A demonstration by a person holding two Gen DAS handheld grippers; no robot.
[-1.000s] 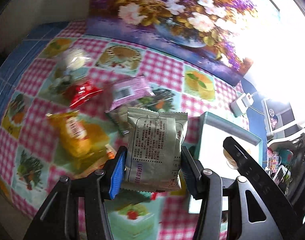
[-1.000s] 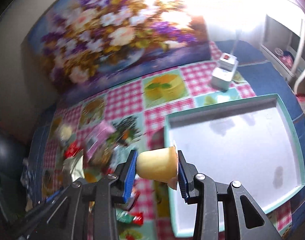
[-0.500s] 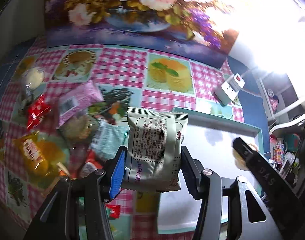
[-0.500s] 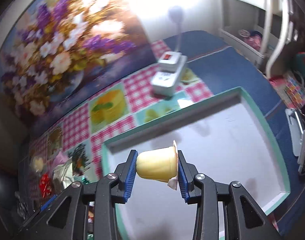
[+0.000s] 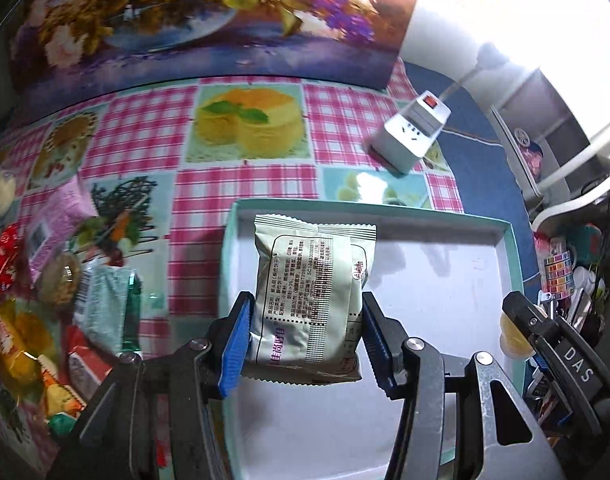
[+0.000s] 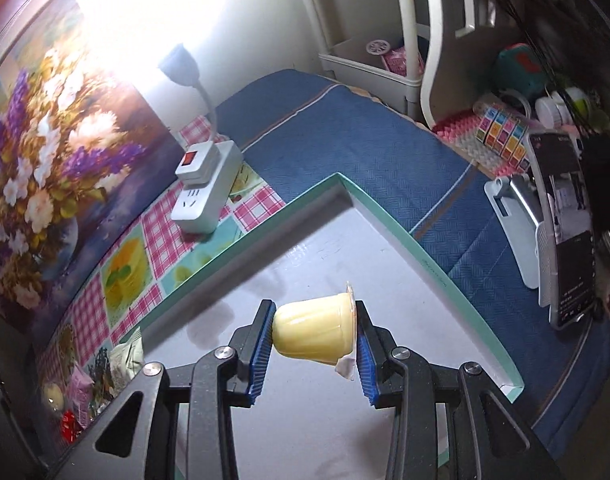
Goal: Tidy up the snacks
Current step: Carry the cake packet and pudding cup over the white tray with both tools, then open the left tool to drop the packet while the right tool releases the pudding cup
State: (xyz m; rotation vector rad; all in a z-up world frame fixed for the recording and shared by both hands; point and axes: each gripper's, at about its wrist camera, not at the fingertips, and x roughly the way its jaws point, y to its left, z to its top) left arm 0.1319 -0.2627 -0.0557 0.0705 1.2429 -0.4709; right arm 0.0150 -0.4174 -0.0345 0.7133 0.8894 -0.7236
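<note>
Teal tray [image 5: 509, 264] rim | power strip [image 5: 411, 136] beyond | snack pile [image 5: 65, 300] left

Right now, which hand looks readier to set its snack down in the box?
Probably the right. Its gripper holds the yellow jelly cup well inside the box, over bare floor. The left gripper holds the grey-green packet nearer the box's left wall, so it has less room.

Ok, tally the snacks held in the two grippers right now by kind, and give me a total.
Pale green wrapped packet, in the left gripper: 1
Yellow jelly cup, in the right gripper: 1
Total: 2
</note>
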